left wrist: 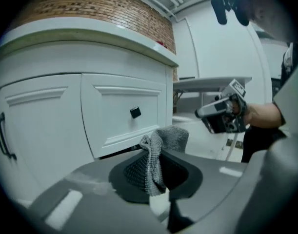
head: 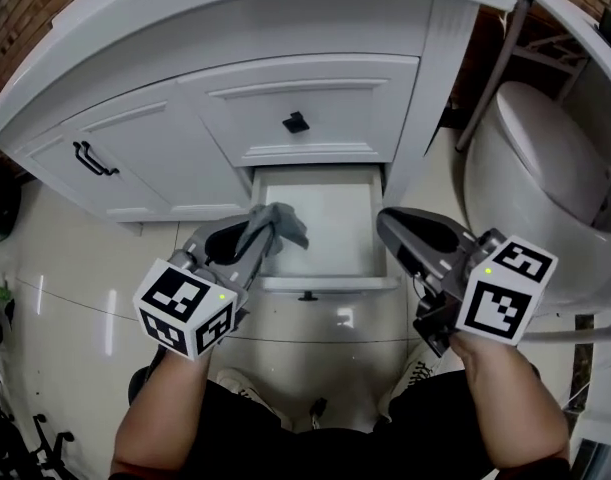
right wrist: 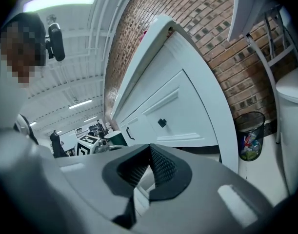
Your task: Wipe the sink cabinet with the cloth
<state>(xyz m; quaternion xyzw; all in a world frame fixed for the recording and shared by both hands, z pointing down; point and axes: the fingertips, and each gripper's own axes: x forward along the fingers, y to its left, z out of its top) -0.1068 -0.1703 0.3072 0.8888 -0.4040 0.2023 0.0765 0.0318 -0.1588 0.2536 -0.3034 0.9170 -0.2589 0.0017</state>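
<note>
**Head view:** your left gripper (head: 263, 234), lower left, has its fingers clamped on the grey cloth (head: 285, 224) above the open drawer (head: 335, 223) of the white sink cabinet (head: 315, 108). Your right gripper (head: 385, 226) hangs just beside it.

**Left gripper view:** the cloth is bunched at centre, clear of the cabinet face, so the wiping itself appears yet to be done.

**Right gripper view:** the fingers are together on nothing. Glossy panelled doors fill the centre, with a brick wall (right wrist: 207, 43) above and a waste bin (right wrist: 249, 133) at right.

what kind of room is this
Probably a bathroom, perhaps a mock-up in a larger hall: a white sink cabinet, what looks like a toilet beside it, and a small waste bin by a brick wall.
</note>
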